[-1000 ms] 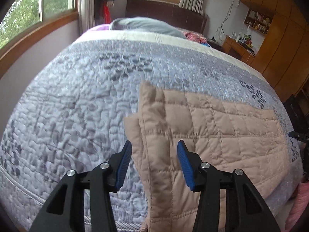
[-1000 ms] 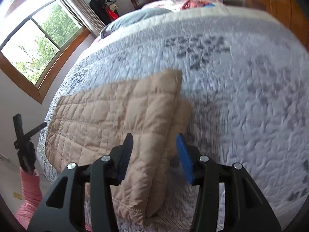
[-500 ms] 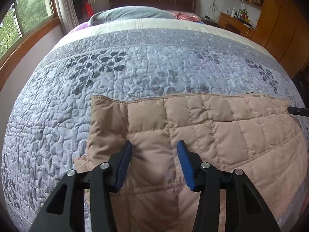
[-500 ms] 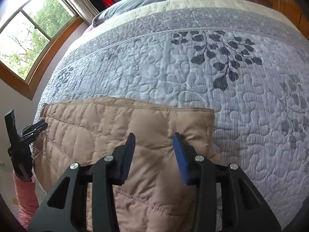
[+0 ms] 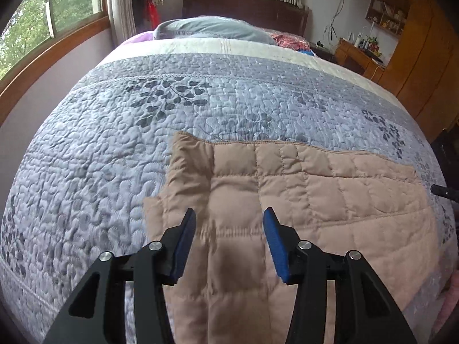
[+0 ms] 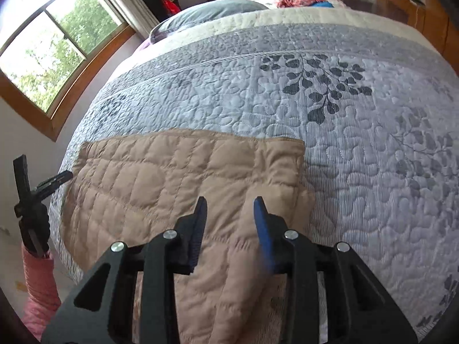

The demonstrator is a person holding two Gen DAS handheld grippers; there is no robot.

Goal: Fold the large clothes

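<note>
A tan quilted garment (image 5: 301, 200) lies folded flat across the near end of the bed, filling the lower centre and right of the left wrist frame and the lower left of the right wrist frame, on a grey leaf-patterned bedspread (image 5: 143, 120). The left gripper (image 5: 229, 240) hovers over the garment's left portion, jaws spread and holding nothing. The right gripper (image 6: 229, 223) sits over its right edge, jaws likewise parted and unclenched. A grey pillow (image 5: 212, 28) rests at the top centre.
</note>
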